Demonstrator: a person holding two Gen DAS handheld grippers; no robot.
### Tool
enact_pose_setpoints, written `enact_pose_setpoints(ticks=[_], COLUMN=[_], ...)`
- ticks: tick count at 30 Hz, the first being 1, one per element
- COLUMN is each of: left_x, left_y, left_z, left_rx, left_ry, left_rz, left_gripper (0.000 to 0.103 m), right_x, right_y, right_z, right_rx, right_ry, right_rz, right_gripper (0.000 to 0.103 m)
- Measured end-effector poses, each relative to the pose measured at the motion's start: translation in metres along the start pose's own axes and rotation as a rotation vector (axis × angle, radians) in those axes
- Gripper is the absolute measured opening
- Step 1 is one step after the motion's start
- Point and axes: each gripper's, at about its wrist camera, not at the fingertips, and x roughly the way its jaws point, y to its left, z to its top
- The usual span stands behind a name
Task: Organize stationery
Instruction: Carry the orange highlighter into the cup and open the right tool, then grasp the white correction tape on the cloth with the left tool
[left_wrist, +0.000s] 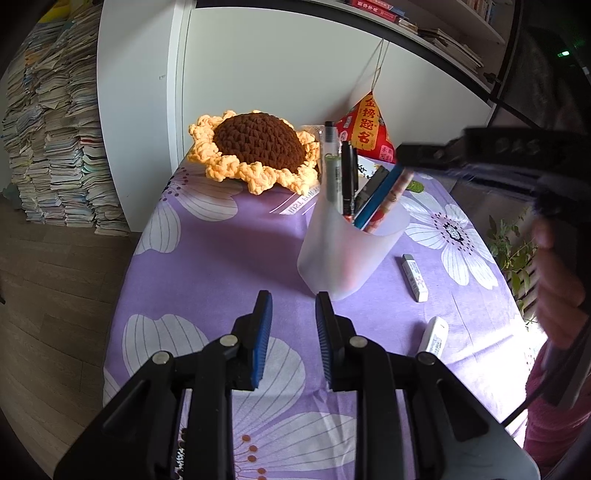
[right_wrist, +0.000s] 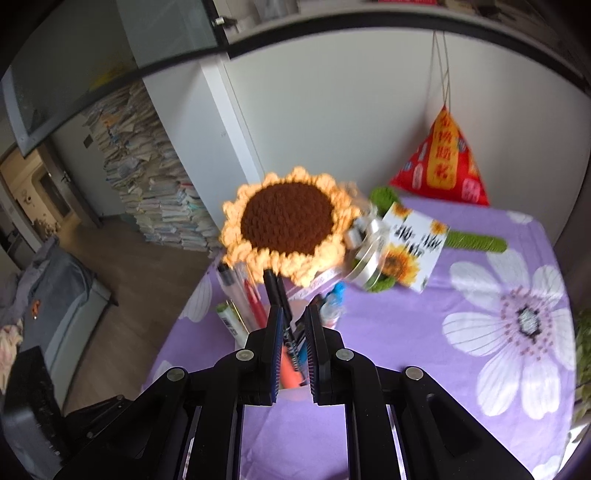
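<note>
Our right gripper (right_wrist: 293, 332) clamps a black pen (right_wrist: 275, 291) over the pen cup (left_wrist: 347, 251); our left gripper (left_wrist: 293, 325), narrowly parted and empty, waits beside the cup; misalignment on lowering could snag neighbouring pens and tip it.

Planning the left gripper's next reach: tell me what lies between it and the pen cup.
Only bare purple flowered cloth, seen in the left wrist view; the left gripper is open just short of the pen cup.
</note>
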Motion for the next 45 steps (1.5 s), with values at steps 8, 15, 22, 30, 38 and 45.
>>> enact_pose_setpoints(ticks=[8, 15, 22, 30, 38, 45], left_x=[-0.001, 0.005, 0.023, 0.061, 0.088, 0.098], left_y=[-0.016, -0.046, -0.096, -0.143, -0.153, -0.148], left_z=[-0.002, -0.009, -0.023, -0.036, -0.030, -0.029], left_rx=[0.032, 0.101, 0.221, 0.347, 0.344, 0.332], left_ry=[0.002, 0.030, 0.076, 0.145, 0.189, 0.212], left_rz=[-0.027, -0.075, -0.150, -0.172, -0.151, -0.154], left_gripper=[0.025, 0.026, 0.051, 0.052, 0.033, 0.025], right_x=[-0.042, -0.055, -0.064, -0.068, -0.065, -0.063], right_y=[-0.020, -0.056, -0.088, -0.116, -0.141, -0.150], right_z=[0.000, -0.018, -0.037, -0.053, -0.070, -0.074], right_rx=[-0.030, 0.009, 0.058, 0.102, 0.154, 0.178], right_ry=[-0.064, -0.041, -0.018, 0.013, 0.051, 0.062], right_rz=[-0.084, -0.153, -0.190, -0.213, -0.212, -0.205], right_gripper=[0.012, 0.012, 0.012, 0.012, 0.012, 0.012])
